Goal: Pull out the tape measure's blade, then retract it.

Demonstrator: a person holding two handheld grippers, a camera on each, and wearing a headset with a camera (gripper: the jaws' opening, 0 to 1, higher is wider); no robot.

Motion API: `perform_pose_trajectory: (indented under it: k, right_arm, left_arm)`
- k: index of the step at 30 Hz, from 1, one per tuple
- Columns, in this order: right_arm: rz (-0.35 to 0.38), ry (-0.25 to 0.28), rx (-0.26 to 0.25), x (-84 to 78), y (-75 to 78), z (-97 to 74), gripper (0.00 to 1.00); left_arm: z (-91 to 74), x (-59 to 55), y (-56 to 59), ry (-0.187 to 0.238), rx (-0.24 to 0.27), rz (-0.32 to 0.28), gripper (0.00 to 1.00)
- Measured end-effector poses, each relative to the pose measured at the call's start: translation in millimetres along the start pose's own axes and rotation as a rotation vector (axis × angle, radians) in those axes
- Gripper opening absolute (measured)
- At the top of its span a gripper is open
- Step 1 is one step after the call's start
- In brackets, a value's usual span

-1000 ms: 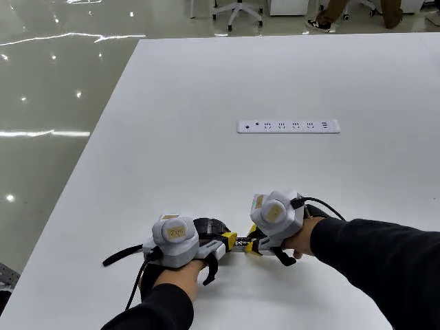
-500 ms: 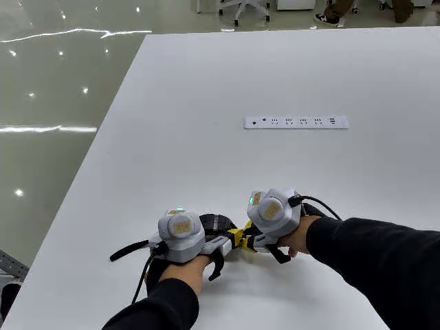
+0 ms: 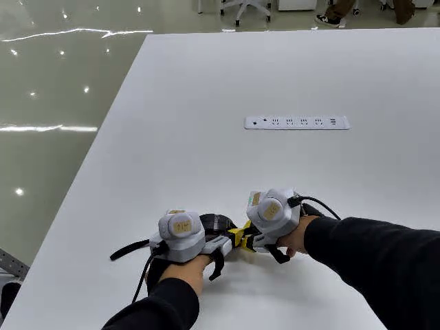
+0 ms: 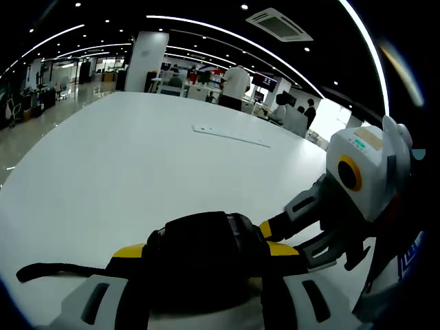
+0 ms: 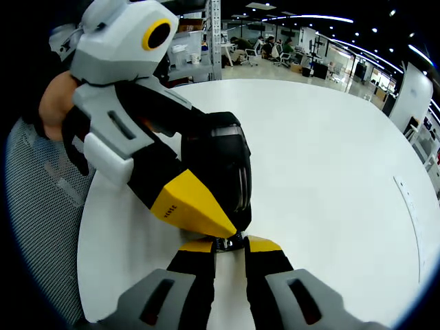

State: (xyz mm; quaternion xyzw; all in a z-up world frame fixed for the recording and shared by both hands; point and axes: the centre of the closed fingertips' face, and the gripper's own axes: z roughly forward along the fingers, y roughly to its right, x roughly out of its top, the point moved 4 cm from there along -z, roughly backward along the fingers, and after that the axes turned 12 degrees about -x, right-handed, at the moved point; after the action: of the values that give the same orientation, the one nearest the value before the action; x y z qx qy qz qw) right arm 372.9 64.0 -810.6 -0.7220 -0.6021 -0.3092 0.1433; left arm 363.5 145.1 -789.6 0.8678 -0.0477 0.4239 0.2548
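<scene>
The black tape measure [image 3: 216, 223] lies near the table's front edge, and my left gripper [image 3: 225, 235] is shut on its case. In the left gripper view the case [image 4: 199, 230] sits between the yellow-tipped jaws of the left gripper [image 4: 206, 250], with its black wrist strap [image 4: 48, 271] trailing left. My right gripper [image 3: 246, 240] meets it from the right. In the right gripper view the right gripper [image 5: 230, 245] is shut on the blade's small metal hook, right against the case [image 5: 225, 172]. Almost no blade shows between the two grippers.
A white power strip [image 3: 297, 122] lies across the middle of the white table [image 3: 206, 89]. The table's left edge drops to a glossy floor [image 3: 48, 103]. Office chairs and a person's feet stand beyond the far edge.
A short length of blade showed between the grippers a second ago; now the right gripper has closed in on the case and that gap is gone. The head camera shifted slightly.
</scene>
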Motion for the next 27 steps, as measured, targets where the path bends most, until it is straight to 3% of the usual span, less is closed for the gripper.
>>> perform_pose_trajectory:
  k: [4, 7, 8, 10, 11, 13, 14, 15, 16, 17, 22, 24, 27]
  right_arm:
    - [0.011, -0.006, 0.011, 0.2, -3.1, -0.4, 0.13]
    - [0.016, 0.008, -0.015, 0.3, -4.2, -5.5, 0.14]
    - [0.039, 0.027, -0.028, 1.9, -4.1, -8.4, 0.15]
    - [0.095, 0.097, -0.048, 3.8, -6.1, -17.5, 0.20]
    - [0.109, 0.092, -0.048, -1.9, -9.3, -25.2, 0.23]
    - [0.110, 0.087, -0.057, -10.5, -12.7, -33.4, 0.29]
    - [0.119, 0.091, -0.059, -14.9, -15.5, -41.3, 0.31]
    - [0.134, 0.101, -0.061, -17.1, -17.6, -47.2, 0.33]
    - [0.145, 0.113, -0.067, -19.2, -18.9, -53.8, 0.34]
    - [0.153, 0.126, -0.082, -22.9, -20.1, -63.9, 0.35]
    - [0.223, 0.167, -0.163, -41.8, -15.7, -105.6, 0.38]
    - [0.270, 0.193, -0.182, -48.6, -15.1, -127.1, 0.41]
    - [0.291, 0.200, -0.226, -65.1, -11.5, -153.9, 0.50]
  left_arm:
    - [-1.4, 0.6, 0.9, -0.021, -0.032, 0.026, 0.62]
    - [-7.0, 2.3, 0.2, -0.008, -0.091, -0.025, 0.61]
    - [-10.9, 3.5, -3.1, -0.007, -0.100, -0.017, 0.63]
    - [-20.0, 6.6, -8.8, -0.003, -0.107, 0.004, 0.73]
    - [-25.6, 10.7, -11.8, 0.021, -0.133, 0.034, 0.79]
    - [-33.1, 17.8, -12.1, 0.065, -0.183, 0.037, 0.92]
    - [-37.8, 22.1, -6.8, 0.099, -0.264, 0.039, 1.00]
    - [-43.8, 23.9, -5.2, 0.105, -0.302, 0.071, 0.99]
    - [-50.2, 24.7, -8.3, 0.112, -0.292, 0.095, 1.00]
    - [-57.7, 20.2, -13.8, 0.074, -0.280, 0.139, 1.00]
    - [-84.2, 19.8, -22.7, 0.074, -0.282, 0.106, 1.00]
    - [-94.7, 18.6, -25.3, 0.047, -0.285, 0.196, 1.00]
    - [-107.5, 16.1, -27.5, 0.005, -0.280, 0.237, 1.00]
